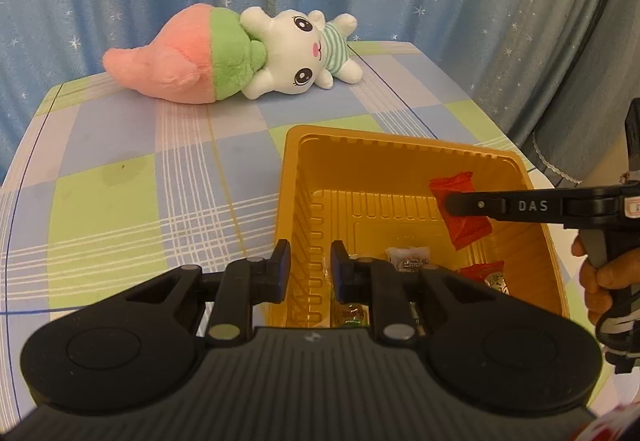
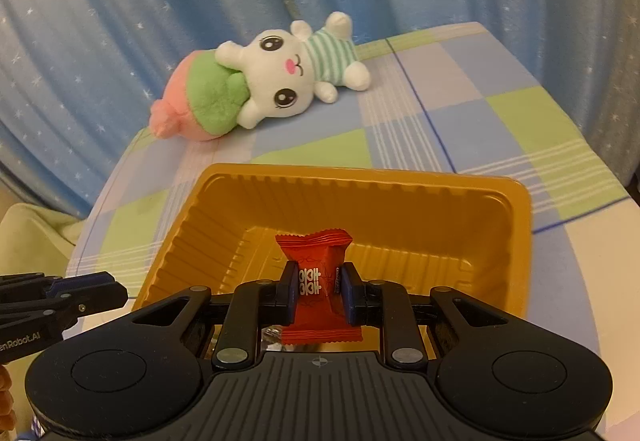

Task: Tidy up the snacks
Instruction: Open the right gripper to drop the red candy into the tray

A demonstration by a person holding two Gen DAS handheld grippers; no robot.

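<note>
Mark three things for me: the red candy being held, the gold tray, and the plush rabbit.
red candy [image 2: 320, 281]: right wrist view, middle of the wrapper between the fingers of the right hand-held gripper.
gold tray [image 2: 360, 177]: right wrist view, far rim.
plush rabbit [image 1: 296, 53]: left wrist view, white face.

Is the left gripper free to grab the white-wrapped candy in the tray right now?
Probably yes: the left gripper is shut on nothing, just above the white-wrapped candy in the tray; nothing blocks it.
</note>
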